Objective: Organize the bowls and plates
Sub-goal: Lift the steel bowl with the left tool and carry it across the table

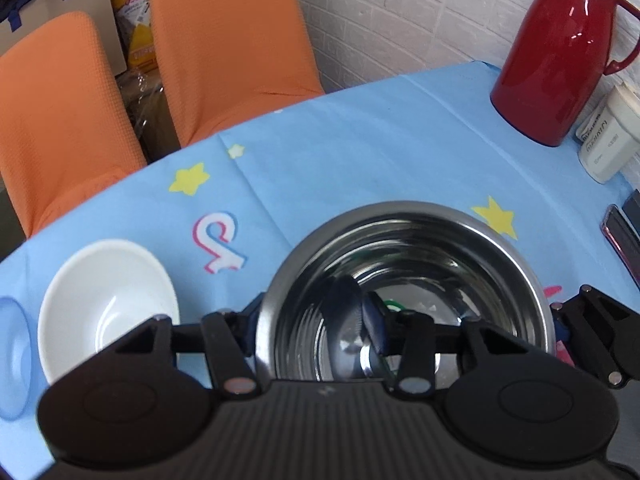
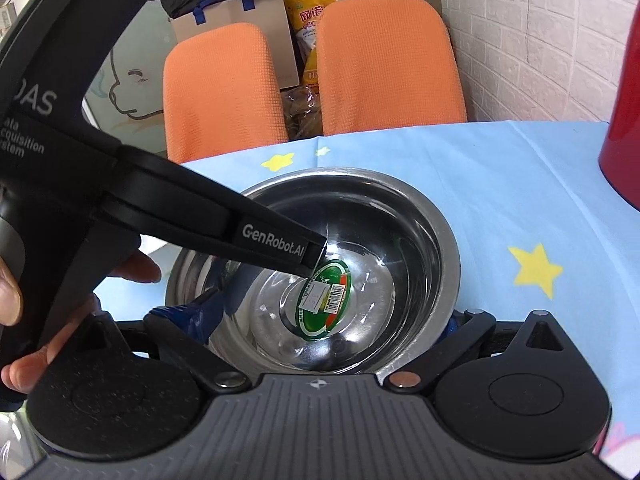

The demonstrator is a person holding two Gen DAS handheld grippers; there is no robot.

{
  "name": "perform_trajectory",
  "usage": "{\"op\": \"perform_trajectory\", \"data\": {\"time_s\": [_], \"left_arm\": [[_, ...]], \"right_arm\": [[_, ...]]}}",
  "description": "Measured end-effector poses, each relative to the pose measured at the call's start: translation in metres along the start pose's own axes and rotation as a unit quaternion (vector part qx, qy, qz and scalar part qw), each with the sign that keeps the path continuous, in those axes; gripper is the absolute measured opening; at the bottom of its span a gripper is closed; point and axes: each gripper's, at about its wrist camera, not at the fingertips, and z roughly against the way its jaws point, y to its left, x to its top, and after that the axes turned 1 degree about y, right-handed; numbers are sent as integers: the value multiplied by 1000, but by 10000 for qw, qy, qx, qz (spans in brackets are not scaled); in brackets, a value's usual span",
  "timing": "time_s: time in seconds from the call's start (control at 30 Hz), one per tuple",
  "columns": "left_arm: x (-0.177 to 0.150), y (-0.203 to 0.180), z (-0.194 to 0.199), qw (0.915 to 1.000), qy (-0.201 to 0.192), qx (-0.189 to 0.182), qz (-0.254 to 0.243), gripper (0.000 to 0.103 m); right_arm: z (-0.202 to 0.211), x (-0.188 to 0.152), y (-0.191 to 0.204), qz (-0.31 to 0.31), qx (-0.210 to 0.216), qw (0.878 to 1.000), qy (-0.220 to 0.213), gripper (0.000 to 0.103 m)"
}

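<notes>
A steel bowl (image 1: 404,276) stands on the blue tablecloth right in front of my left gripper (image 1: 316,320). One blue-padded finger is inside the bowl and one is outside its left wall; the jaws look closed on the rim. In the right wrist view the same steel bowl (image 2: 384,220), with a green sticker (image 2: 324,300) on its bottom, sits between my right gripper's spread fingers (image 2: 316,320). The left gripper's black finger (image 2: 276,244) reaches into it from the left. A white bowl (image 1: 108,300) and a blue translucent bowl (image 1: 12,356) sit at the left.
A red thermos jug (image 1: 560,52) stands at the table's far right, with white boxes (image 1: 608,140) beside it and a dark flat item (image 1: 624,240) near the right edge. Two orange chairs (image 1: 224,40) stand behind the table.
</notes>
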Motion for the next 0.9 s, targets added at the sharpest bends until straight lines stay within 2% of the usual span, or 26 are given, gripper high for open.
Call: {"op": "perform_trajectory", "data": {"time_s": [0.3,0.57,0.73,0.9], "left_arm": [[-88,-44,52,10000,-20,-29,75,43],[-161,-63,73,9998,-20,-17,186,44],[-181,-64,72,9996,-106,69,247,45],[-185,-67,73,9993,-211,245,179,46]], "right_arm": [[66,-73,24,-216,62,9997,-107,89],[93,-126,35,-533,239,9983,11,89],[95,-149,42,-508,228,9984,-23,89],[93,-155,46,-437,283,9986,-118,89]]}}
